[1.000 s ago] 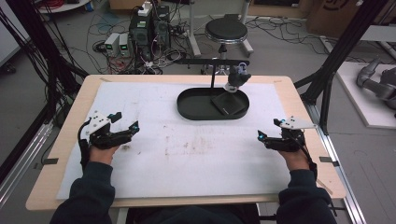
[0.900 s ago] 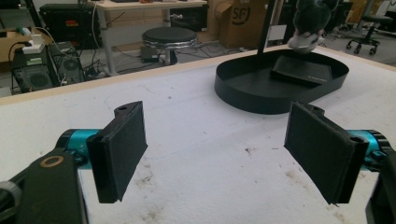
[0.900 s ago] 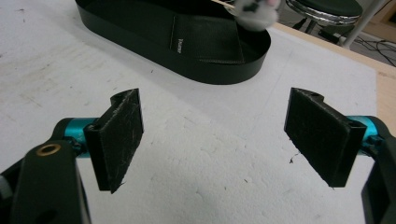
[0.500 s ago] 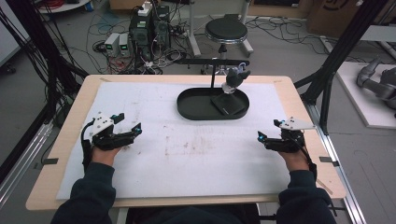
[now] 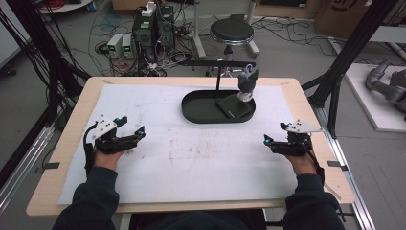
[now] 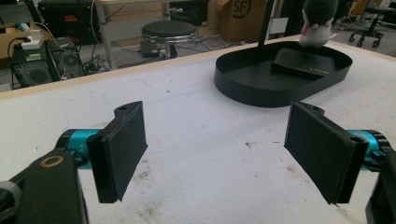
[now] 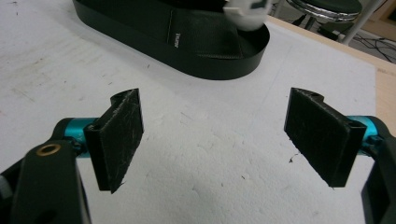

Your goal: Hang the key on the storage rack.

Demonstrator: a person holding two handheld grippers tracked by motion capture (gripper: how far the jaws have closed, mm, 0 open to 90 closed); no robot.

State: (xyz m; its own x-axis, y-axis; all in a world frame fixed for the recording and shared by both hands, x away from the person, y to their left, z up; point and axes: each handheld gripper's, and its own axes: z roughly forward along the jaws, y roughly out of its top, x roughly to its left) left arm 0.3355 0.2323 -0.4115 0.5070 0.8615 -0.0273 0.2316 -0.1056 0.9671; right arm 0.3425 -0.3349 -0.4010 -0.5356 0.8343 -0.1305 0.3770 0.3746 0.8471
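Basically pre-reach: both grippers sit low over the white mat (image 5: 201,158), nothing picked up. Left gripper (image 5: 130,134) is near the left edge, right gripper (image 5: 269,142) near the right edge, both aimed roughly inward and toward the tray.

Targets look to be in the black oval tray (image 5: 191,109) at the far centre of the table: a flat black wallet-like pouch (image 5: 233,106) lying in its right half, and a small dark plush toy (image 5: 247,82) over the pouch's far corner. Can't tell if the toy rests on the pouch or hangs from the black stand (image 5: 219,72) behind the tray.

Jaws: left gripper view shows both pads spread wide, bare mat between them, touching nothing. Right gripper view is the same: wide open, empty, tray edge just ahead.

Next move, my guess: one gripper goes forward over the tray rim. The pouch lies flat on the tray floor, so the grip needs a low angle or an edge lift; the wall limits the approach. The toy is the easier grab from above.
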